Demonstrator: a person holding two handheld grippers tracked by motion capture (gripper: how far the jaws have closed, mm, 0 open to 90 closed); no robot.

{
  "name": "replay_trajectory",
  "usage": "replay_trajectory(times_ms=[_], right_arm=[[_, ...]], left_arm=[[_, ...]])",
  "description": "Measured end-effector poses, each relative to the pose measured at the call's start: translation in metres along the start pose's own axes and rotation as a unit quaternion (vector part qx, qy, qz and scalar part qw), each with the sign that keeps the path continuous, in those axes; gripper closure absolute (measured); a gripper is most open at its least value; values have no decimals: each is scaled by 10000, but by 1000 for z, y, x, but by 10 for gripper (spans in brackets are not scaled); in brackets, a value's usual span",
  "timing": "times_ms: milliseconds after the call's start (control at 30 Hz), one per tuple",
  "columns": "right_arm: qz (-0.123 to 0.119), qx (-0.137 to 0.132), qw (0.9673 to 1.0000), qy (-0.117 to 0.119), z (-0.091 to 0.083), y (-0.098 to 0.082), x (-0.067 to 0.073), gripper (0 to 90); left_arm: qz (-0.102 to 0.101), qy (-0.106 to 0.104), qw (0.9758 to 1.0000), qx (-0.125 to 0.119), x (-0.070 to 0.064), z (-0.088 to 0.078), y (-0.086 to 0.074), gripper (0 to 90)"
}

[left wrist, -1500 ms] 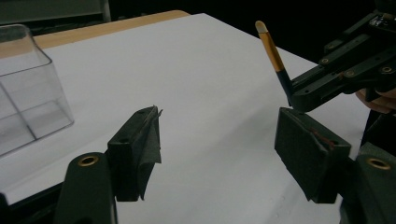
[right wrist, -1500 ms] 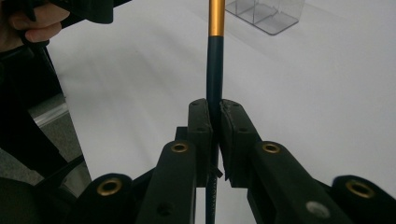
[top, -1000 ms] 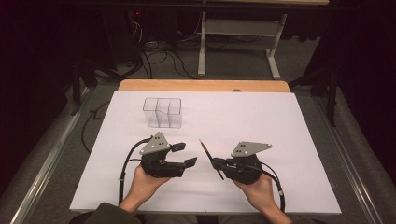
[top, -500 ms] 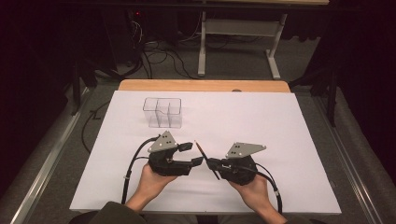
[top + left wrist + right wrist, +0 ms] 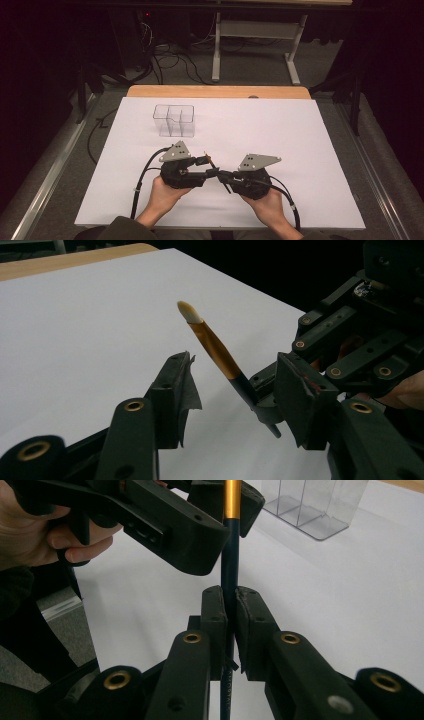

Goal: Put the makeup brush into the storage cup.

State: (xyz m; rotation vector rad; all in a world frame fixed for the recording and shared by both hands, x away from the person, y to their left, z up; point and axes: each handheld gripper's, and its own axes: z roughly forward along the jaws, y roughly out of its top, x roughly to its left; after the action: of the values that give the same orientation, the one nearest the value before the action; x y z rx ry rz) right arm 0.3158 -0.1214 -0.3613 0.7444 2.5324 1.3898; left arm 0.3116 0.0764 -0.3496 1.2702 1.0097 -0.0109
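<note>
White table (image 5: 300,130) – right gripper (image 5: 229,611) pinches brush (image 5: 212,342); left gripper (image 5: 232,390) closing round it, not yet touching. Clear box (image 5: 174,120) waits empty – brush drop left to do.

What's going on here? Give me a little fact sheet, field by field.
Held thing: paintbrush, dark handle, gold band, pale tip
Holder: right gripper, jaws shut on the handle
Other tool: left gripper, jaws have just been closing, one on each side of the brush, pads not pressing yet
Likely move: a handover between grippers
Container: clear three-part box, standing farther back
Surface: white table sheet
</note>
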Motion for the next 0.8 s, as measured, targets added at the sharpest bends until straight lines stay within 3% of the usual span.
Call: replay_trajectory(times_ms=[400,800], right_arm=[[-116,-89,9999,-10,0,0,4,850],[-223,-73,9997,-28,2,0,8,850]], left_arm=[[-222,-152,9995,165,2,1,-1,578],[-142,-176,9997,110,0,-1,-1,705]])
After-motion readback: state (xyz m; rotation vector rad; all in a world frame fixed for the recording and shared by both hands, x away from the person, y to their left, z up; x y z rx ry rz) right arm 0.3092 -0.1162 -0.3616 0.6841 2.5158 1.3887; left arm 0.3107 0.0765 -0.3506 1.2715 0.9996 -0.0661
